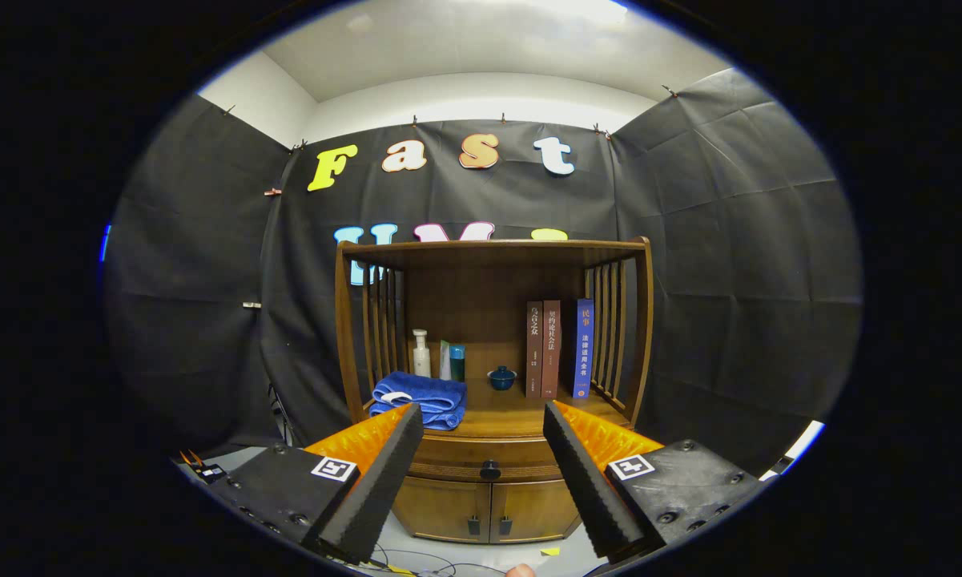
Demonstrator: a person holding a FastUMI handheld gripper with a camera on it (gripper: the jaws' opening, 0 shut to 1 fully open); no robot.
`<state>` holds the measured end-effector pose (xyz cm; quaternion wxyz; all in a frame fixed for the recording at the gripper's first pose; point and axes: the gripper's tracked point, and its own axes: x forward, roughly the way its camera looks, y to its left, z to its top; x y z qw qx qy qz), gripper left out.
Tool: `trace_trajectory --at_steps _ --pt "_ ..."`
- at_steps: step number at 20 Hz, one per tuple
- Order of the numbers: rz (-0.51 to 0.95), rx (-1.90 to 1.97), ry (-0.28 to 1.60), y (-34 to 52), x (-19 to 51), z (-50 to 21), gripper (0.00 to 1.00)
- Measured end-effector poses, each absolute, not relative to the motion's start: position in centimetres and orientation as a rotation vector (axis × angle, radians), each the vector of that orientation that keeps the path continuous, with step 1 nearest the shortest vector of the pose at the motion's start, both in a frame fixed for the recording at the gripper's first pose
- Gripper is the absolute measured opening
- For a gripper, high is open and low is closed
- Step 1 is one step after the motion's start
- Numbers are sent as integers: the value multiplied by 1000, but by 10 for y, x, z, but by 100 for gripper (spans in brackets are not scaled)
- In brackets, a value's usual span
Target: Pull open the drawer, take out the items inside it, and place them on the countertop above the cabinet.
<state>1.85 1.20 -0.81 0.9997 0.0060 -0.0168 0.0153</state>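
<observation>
wooden drawer (489,459) at lower centre sits shut (dark knob (490,469)); blue towel (420,399) on the worktop (513,417); claw (483,433) open, empty.

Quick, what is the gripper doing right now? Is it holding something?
Gripper: open and holding nothing; its jaws stand wide apart, with the closed drawer's knob between them, farther ahead.

Cabinet countertop (513,421): folded blue towel (420,398), pump bottle (421,353), small lidded pot (502,377), three upright books (559,349)
</observation>
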Motion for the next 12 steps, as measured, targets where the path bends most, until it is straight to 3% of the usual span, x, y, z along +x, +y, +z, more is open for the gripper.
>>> trace_trajectory --at_steps 12 --pt "39 13 49 28 137 -146 99"
